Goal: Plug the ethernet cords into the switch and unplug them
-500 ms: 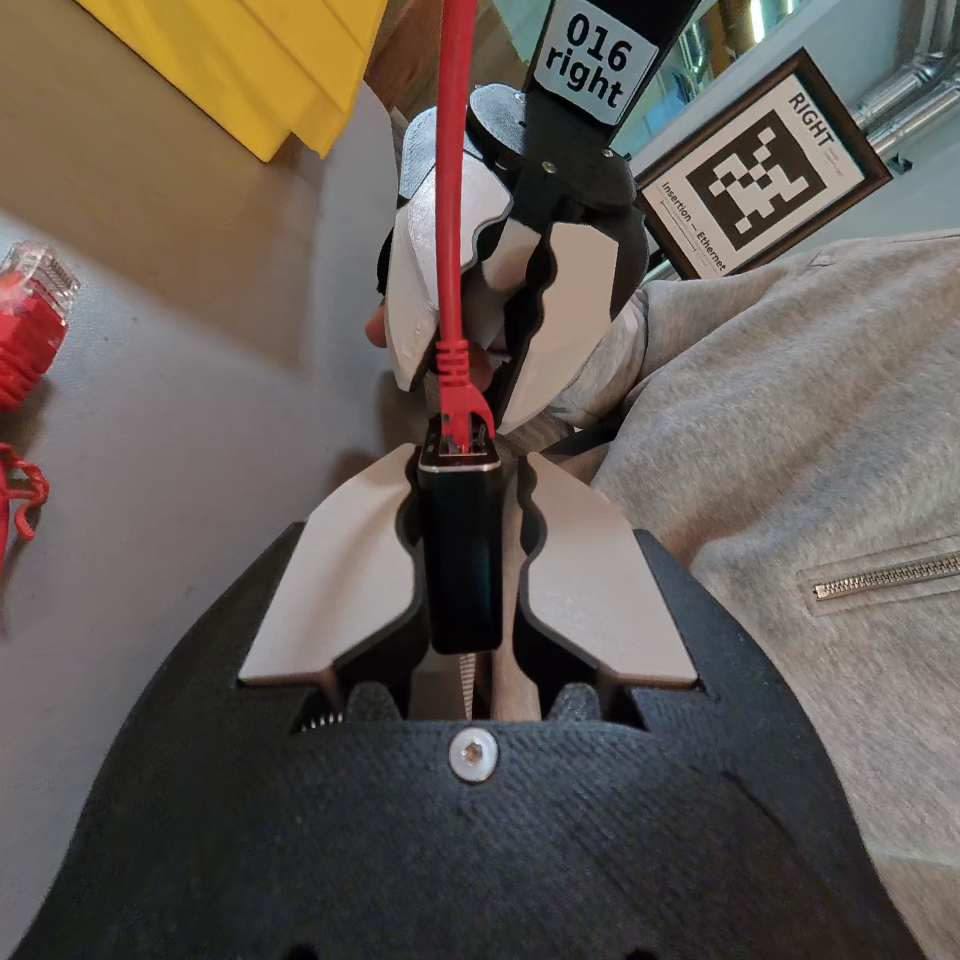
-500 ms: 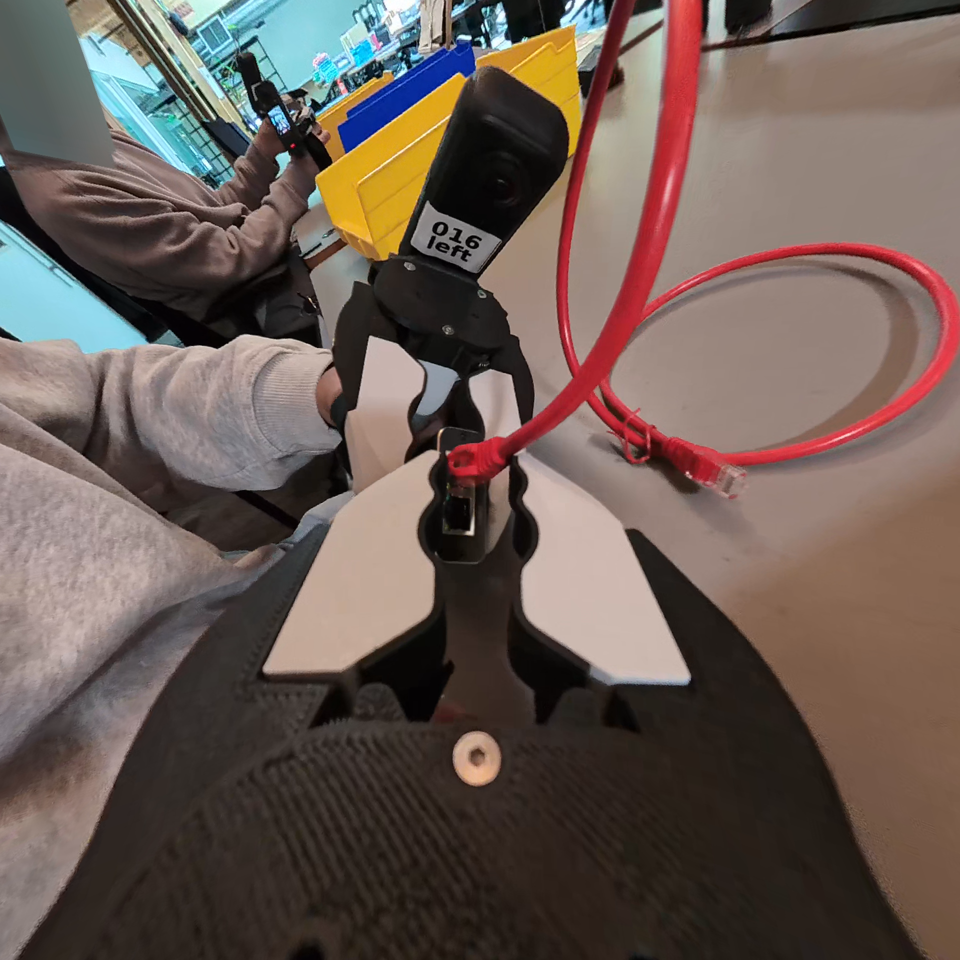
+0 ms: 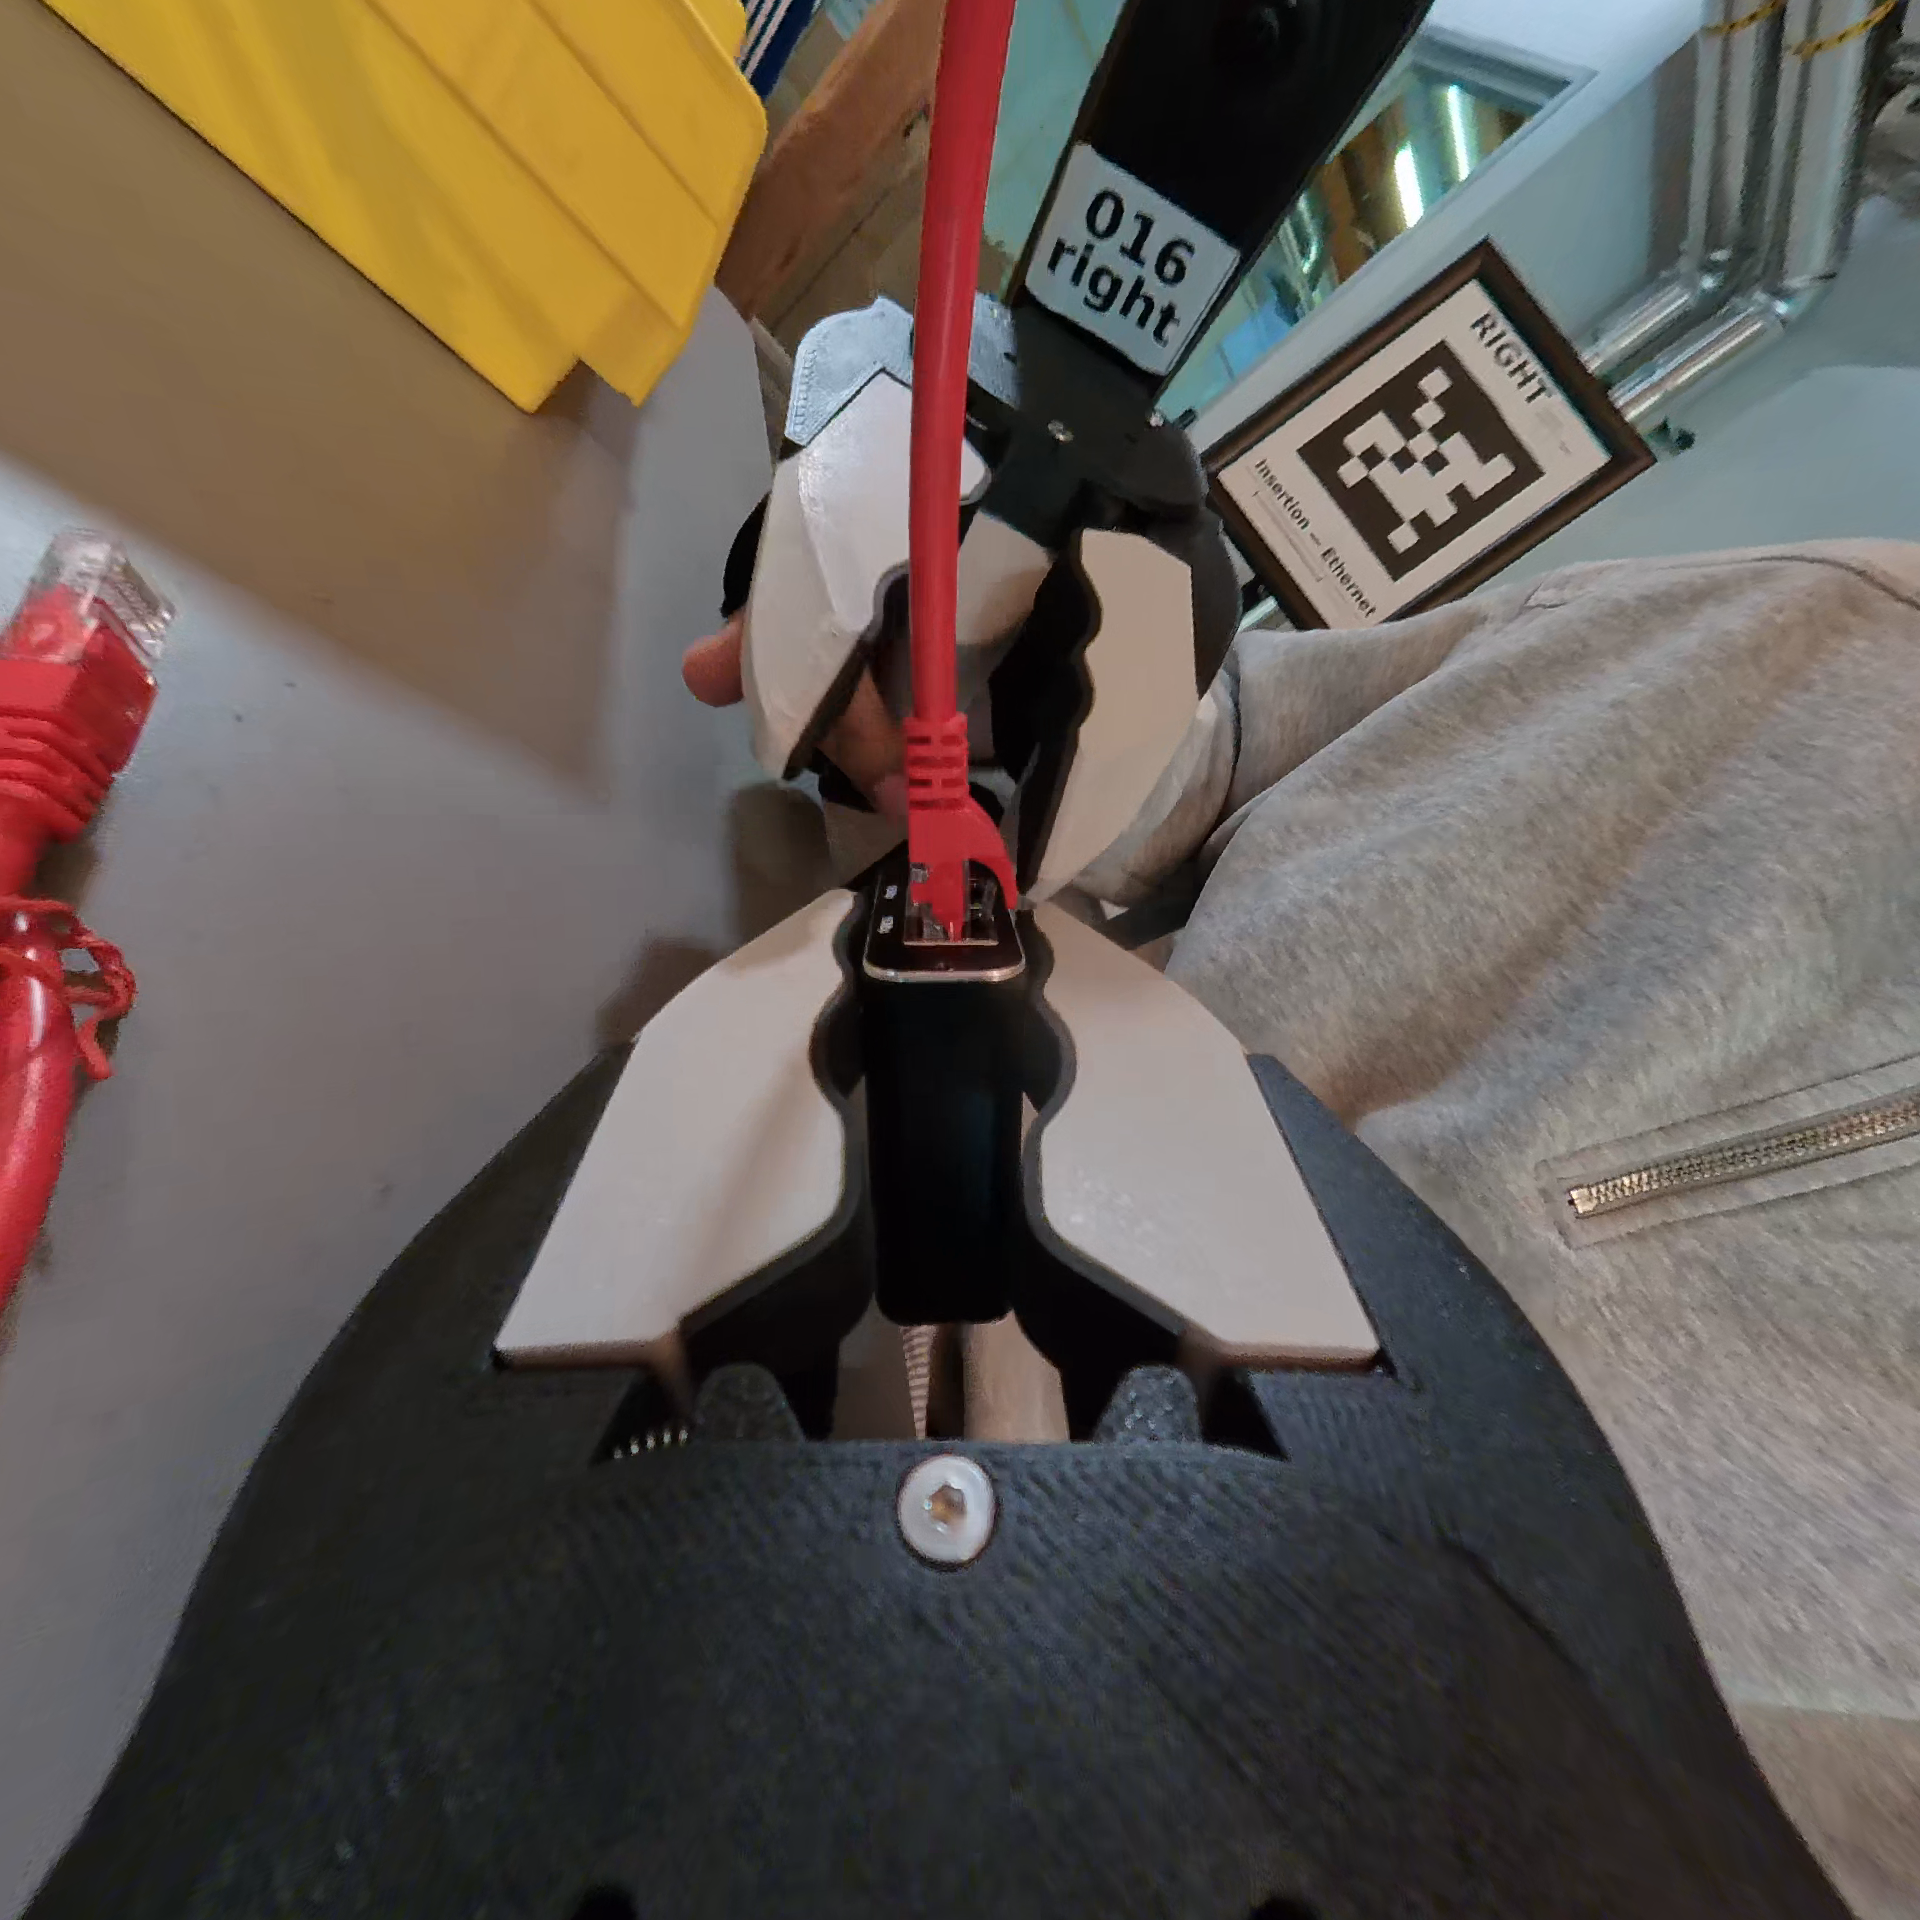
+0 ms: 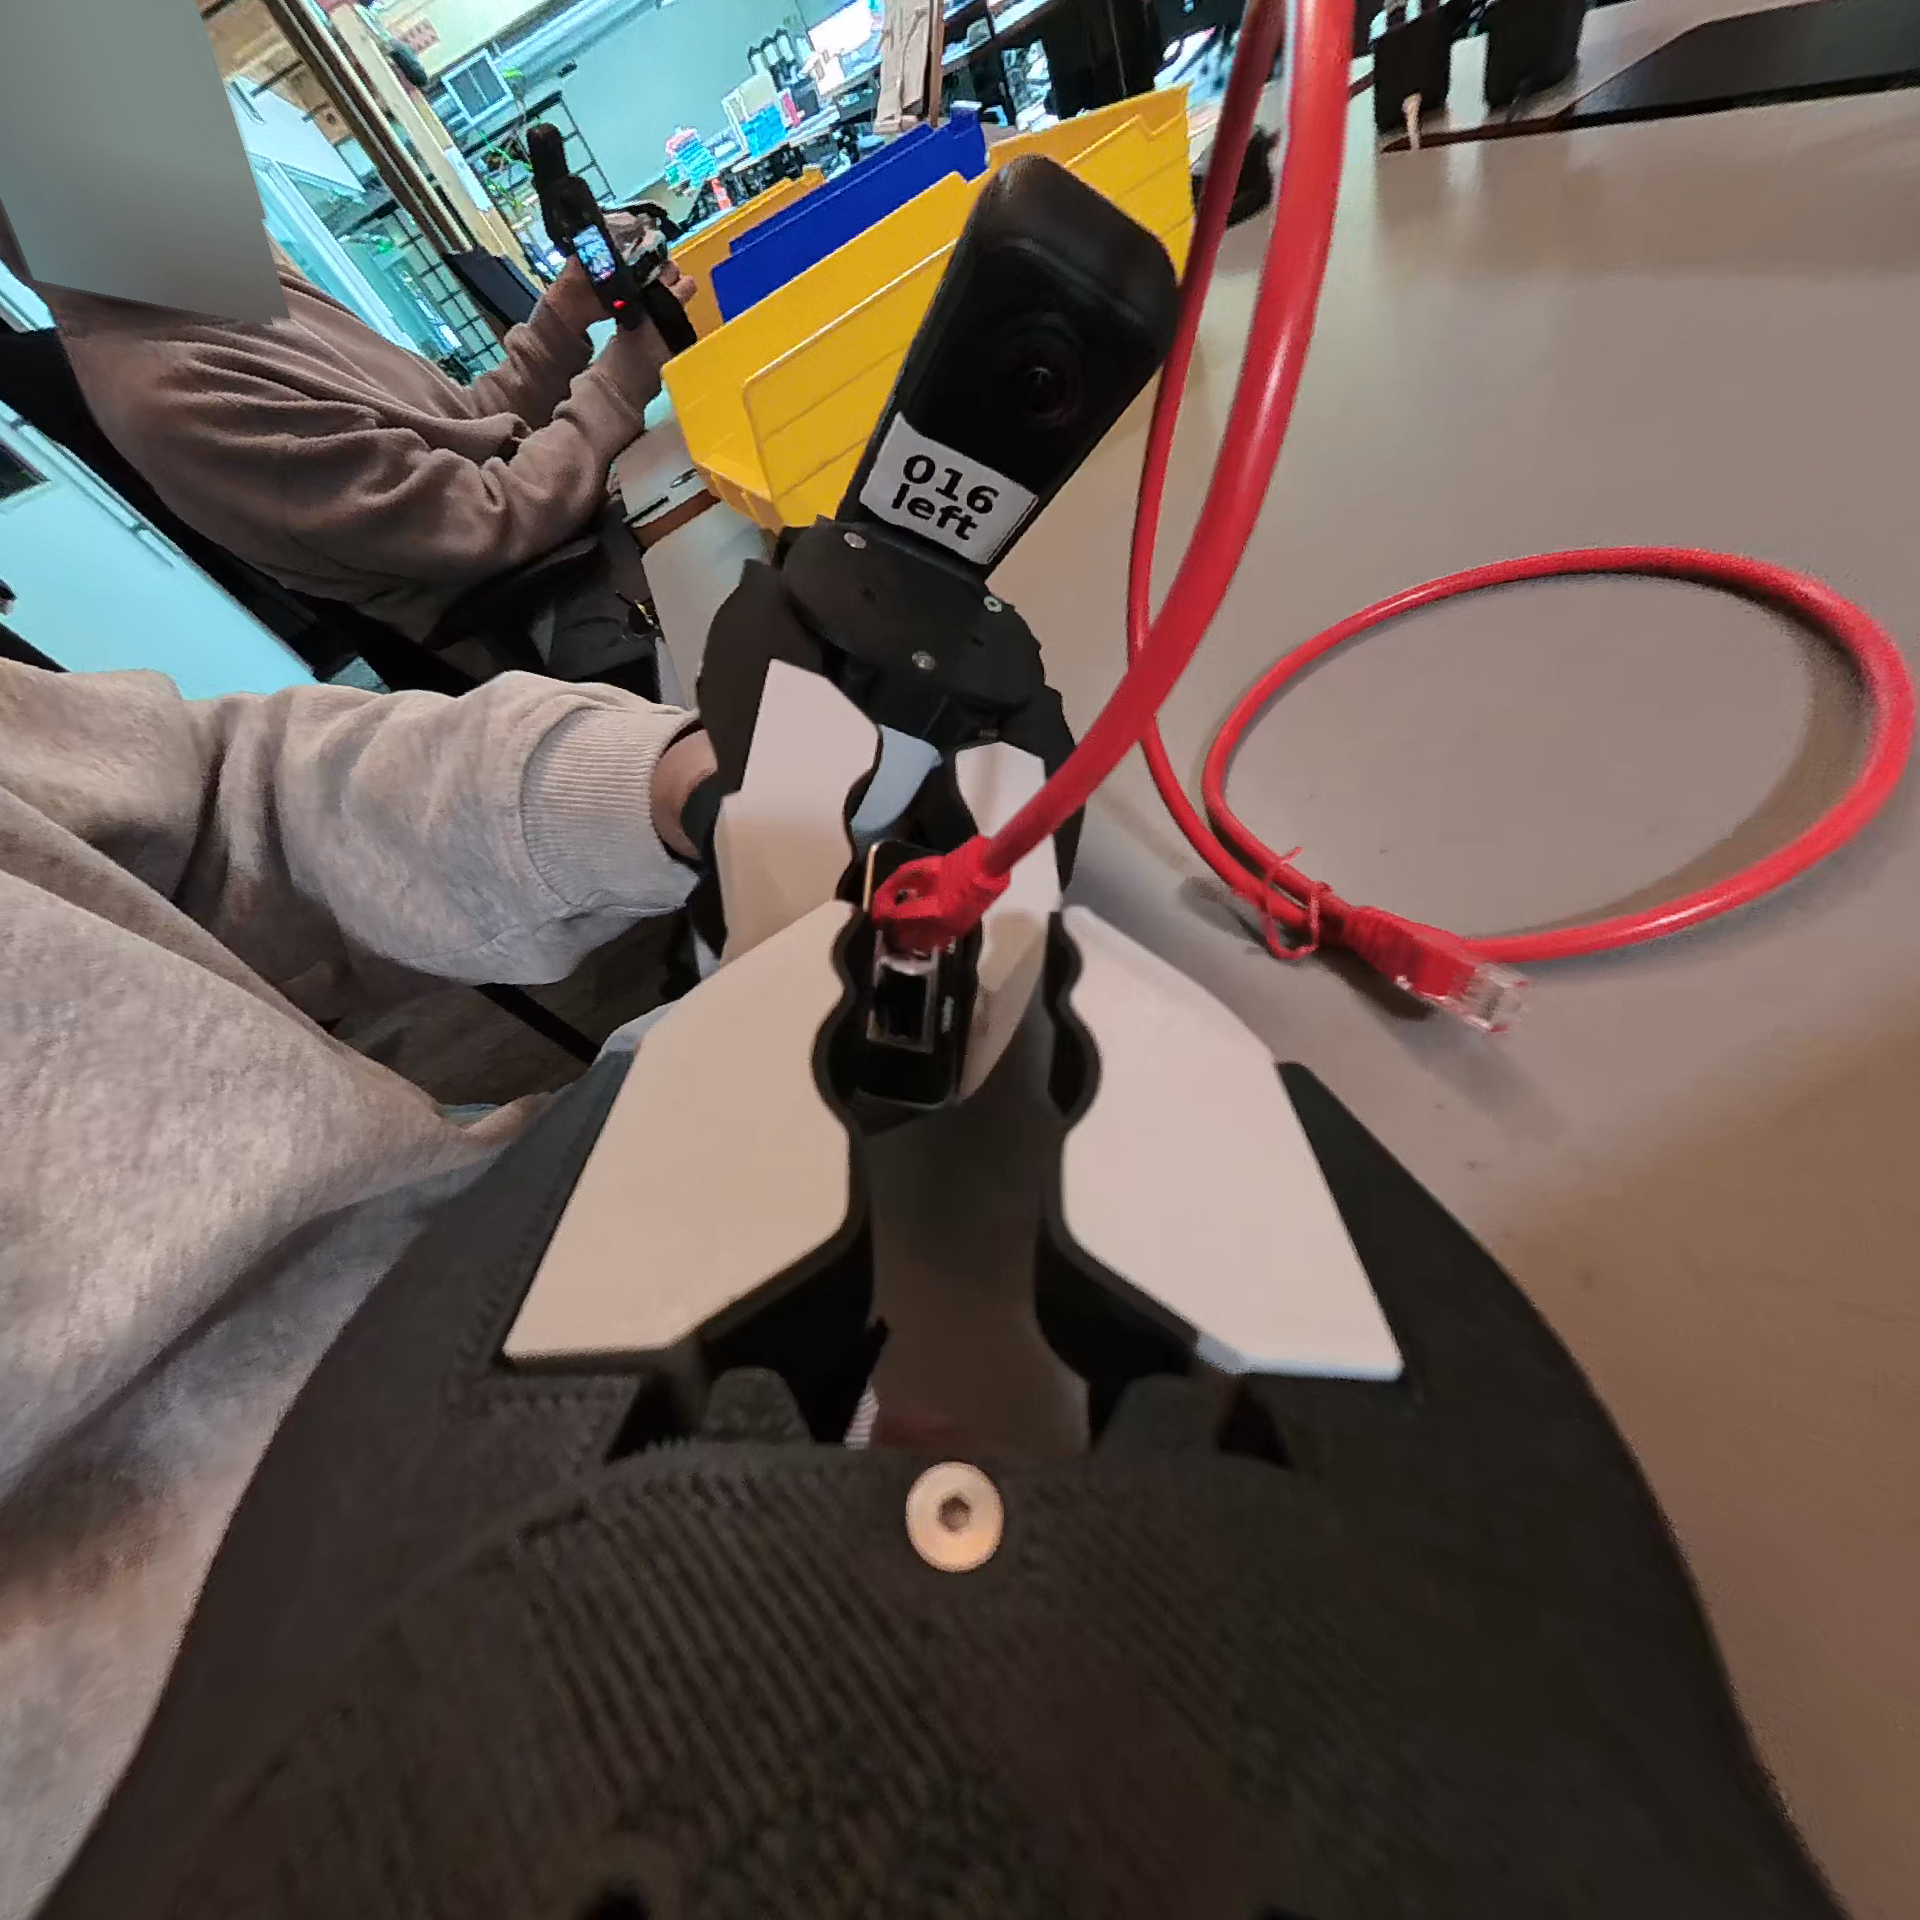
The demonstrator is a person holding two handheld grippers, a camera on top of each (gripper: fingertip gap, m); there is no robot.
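Note:
My left gripper (image 3: 940, 925) is shut on a black switch (image 3: 940, 1122), with the port end pointing away from me. A red ethernet plug (image 3: 940, 790) sits in a port, and its cord (image 3: 951, 312) rises straight up. The right gripper (image 3: 920, 826) faces it with its fingers spread on either side of the cord. In the right wrist view, my right gripper (image 4: 951, 914) is open around the switch's port end (image 4: 904, 1039). The red plug (image 4: 935, 888) fills the upper port and the lower port is empty. The cord's other plug (image 4: 1455, 987) lies loose on the table (image 4: 1558, 312).
Yellow bins (image 4: 831, 395) and a blue bin (image 4: 852, 208) stand at the table's far side. A framed marker card (image 3: 1423, 447) stands behind the right gripper. A second person in a brown top (image 4: 364, 447) sits at left. My grey sleeves are close by.
Almost nothing. The red plug stays in the switch port, the left gripper keeps its hold, and the right gripper has shifted only slightly.

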